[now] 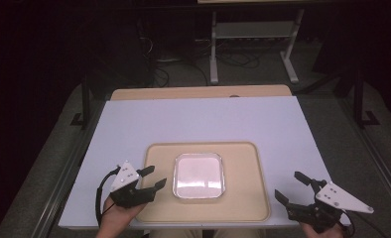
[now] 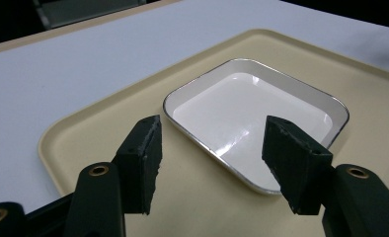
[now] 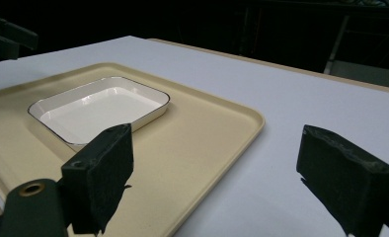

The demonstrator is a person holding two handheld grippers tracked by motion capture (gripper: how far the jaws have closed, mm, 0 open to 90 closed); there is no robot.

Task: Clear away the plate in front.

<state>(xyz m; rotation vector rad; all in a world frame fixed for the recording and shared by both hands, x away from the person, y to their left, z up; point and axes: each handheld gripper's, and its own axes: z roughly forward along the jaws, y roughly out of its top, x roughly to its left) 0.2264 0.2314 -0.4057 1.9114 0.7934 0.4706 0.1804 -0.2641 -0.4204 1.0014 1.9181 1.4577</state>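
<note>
The left gripper (image 1: pixel 151 179) is held with its jaws parted and nothing between them, poised over the left part of the beige tray (image 1: pixel 159 208), low above its floor. Just ahead of its fingertips (image 2: pixel 145 148) lies the white square dish (image 1: pixel 198 175), flat in the middle of the tray and not touched by either pad; its thin metallic rim (image 2: pixel 217 155) is met first, and the near corner falls between the two jaws in the left gripper view. From that stance the dish appears to be lined up for a grasp on its rim, or to have been let go; which of the two cannot be told. The right gripper (image 1: pixel 293 187) is likewise spread and empty, held off the tray's right edge (image 3: pixel 252 129) above the white tabletop (image 1: pixel 193 119); the dish is well off to the left of its fingers in the right gripper view. Bare tray floor surrounds the dish on every side, so room is left for jaws to be slipped in from either hand, while the tray's raised lip must be cleared by a low approach from outside.
</note>
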